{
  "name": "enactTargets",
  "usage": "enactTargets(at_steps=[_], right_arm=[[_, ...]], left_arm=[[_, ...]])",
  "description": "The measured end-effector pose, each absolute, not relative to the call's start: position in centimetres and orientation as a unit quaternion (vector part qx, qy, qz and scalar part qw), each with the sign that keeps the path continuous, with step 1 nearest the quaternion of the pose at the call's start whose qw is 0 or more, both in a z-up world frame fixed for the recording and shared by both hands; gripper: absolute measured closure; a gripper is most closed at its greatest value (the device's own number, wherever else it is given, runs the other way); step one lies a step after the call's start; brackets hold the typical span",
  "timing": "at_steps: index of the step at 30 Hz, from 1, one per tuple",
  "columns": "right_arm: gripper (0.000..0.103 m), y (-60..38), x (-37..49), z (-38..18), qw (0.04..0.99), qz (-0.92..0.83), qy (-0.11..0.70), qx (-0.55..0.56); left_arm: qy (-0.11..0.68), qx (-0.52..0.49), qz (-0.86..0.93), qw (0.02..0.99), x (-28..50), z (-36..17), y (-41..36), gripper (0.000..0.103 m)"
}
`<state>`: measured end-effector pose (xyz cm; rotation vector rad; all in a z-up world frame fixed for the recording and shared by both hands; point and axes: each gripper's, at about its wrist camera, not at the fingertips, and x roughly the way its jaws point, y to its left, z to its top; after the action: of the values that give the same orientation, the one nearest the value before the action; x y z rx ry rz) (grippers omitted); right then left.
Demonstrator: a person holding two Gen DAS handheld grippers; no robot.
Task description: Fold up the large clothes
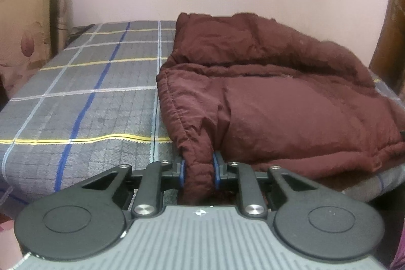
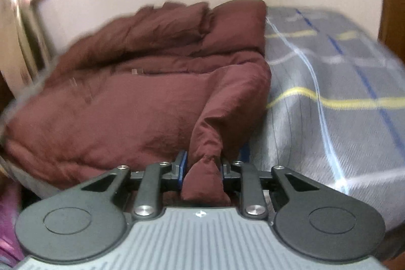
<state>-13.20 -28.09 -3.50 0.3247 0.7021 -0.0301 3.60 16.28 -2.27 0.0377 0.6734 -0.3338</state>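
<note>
A maroon padded jacket (image 1: 278, 98) lies on a grey checked bedspread (image 1: 88, 92). The left gripper (image 1: 198, 172) and right gripper (image 2: 202, 168), slightly blurred, each pinch a bunched fold of its near edge.

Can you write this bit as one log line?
left gripper: shut on jacket | right gripper: shut on jacket | jacket on bed

Maroon padded jacket (image 1: 265, 103) (puffy, creased) lies folded on bed.
</note>
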Motion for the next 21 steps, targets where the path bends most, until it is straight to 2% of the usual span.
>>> enactTargets(at_steps=[7,14,21], right_arm=[[0.081,-30.3,-16.4,-3.3,0.908,0.025,0.292,0.301],[0.081,-31.0,-19.0,-2.7,0.888,0.058,0.242,0.388],[0.081,-32.1,-18.0,0.3,0.874,0.103,0.172,0.443]], left_arm=[[0.325,-0.008,-0.167,0.931,2.4,-0.5,17.4,0.084],[0.321,-0.022,-0.168,0.932,1.5,1.1,18.3,0.085],[0.268,-0.048,-0.167,0.947,2.1,5.0,17.7,0.085]])
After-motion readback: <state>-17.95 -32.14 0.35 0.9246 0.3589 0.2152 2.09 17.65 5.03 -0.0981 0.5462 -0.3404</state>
